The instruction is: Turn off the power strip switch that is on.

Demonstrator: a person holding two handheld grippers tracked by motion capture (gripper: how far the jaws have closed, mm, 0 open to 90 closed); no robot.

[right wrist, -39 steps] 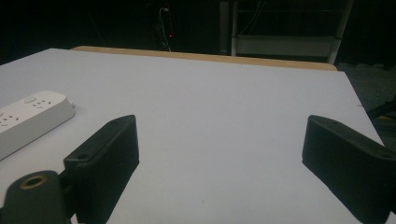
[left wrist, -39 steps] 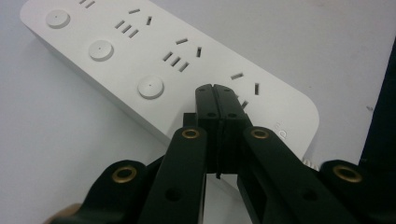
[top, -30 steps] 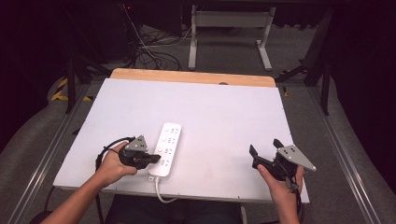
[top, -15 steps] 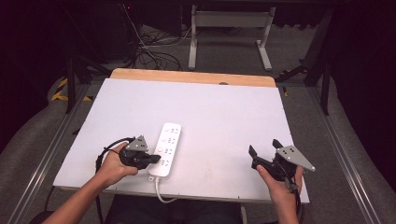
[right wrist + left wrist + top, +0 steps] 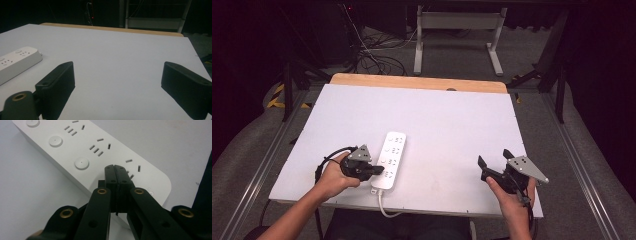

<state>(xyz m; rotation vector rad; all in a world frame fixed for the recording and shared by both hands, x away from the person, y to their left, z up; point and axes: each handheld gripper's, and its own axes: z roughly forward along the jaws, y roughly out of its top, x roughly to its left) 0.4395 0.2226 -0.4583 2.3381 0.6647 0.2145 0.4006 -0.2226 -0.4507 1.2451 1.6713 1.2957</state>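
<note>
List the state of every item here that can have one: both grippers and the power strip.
left gripper: shut, jaws pressed together, tips over the power strip's near end.
right gripper: open, jaws wide apart, nothing between them, above bare table.
power strip: lying flat on the table, sockets up, nothing plugged in, own cord trailing off the near edge.

Power strip (image 5: 100,157) — far end cut off by the frame's top-left edge beyond the jaws; socket nearest the closed jaw tips partly hidden. Its cord (image 5: 384,209) drops behind the table (image 5: 452,115) edge — remainder hidden.
</note>
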